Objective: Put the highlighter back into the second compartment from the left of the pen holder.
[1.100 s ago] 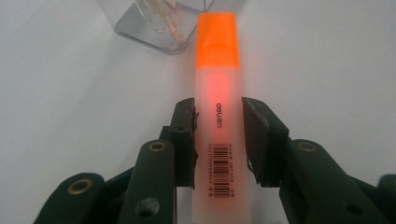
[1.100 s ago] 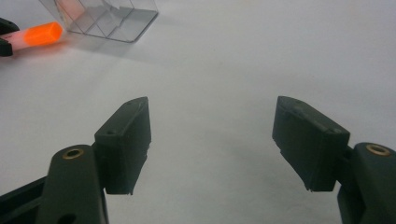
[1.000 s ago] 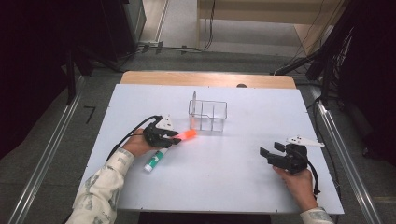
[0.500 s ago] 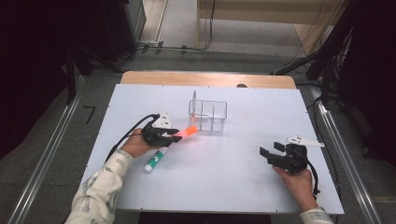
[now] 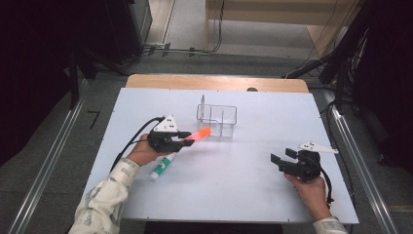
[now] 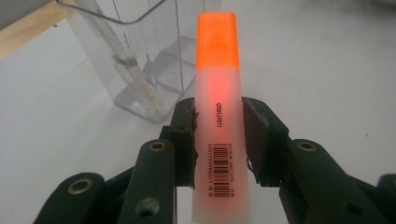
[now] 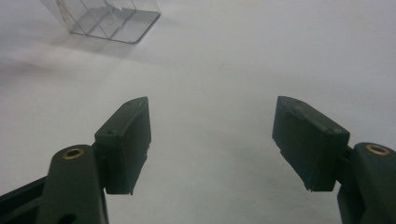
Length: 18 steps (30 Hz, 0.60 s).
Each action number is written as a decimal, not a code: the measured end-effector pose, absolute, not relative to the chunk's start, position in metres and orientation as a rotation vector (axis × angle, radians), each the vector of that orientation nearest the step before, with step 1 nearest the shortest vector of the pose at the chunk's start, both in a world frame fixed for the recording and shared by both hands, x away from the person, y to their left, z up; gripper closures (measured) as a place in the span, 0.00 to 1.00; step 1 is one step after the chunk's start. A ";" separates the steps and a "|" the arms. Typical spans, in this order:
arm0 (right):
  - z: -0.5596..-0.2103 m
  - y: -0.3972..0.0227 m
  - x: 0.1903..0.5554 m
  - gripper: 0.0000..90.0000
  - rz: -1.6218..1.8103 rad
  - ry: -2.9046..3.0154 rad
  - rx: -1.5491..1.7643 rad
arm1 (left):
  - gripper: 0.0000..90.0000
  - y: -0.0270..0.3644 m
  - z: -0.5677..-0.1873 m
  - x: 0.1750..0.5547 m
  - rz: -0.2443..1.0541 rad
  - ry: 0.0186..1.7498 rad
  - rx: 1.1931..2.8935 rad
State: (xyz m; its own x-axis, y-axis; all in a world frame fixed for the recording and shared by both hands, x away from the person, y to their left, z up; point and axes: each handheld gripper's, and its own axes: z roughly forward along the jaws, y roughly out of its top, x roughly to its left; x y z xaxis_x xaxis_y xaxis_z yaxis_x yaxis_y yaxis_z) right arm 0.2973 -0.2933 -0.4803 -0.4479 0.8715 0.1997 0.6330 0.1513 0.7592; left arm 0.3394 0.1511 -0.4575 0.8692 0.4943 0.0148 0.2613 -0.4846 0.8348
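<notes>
Highlighter (image 5: 200,133), from above, sits clamped in the left tool (image 5: 182,140), pointing ahead at the clear organizer (image 5: 217,118) just beyond its tip. Left tool view: organizer (image 6: 140,56) ahead-left. Right tool (image 7: 212,140) gapes empty over the surface (image 7: 233,56).

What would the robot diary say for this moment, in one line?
left hand-held gripper: shut on orange highlighter pen | near: clear plastic organizer box | right hand-held gripper: open | green-capped white marker: on table

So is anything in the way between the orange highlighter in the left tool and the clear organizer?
Nothing visible. The left tool grips the orange highlighter, its cap aimed at the clear organizer across bare table. The green marker lies nearer the person, off that path.
</notes>
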 end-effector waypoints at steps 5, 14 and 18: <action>-0.480 -0.293 0.297 0.30 1.183 2.146 1.455 | 0.74 0.148 -0.453 0.339 0.316 0.552 2.057; -0.480 -0.293 0.297 0.30 1.187 2.146 1.451 | 0.74 0.144 -0.448 0.341 0.323 0.595 1.984; -0.481 -0.293 0.297 0.30 1.186 2.148 1.451 | 0.74 0.141 -0.446 0.341 0.326 0.600 1.965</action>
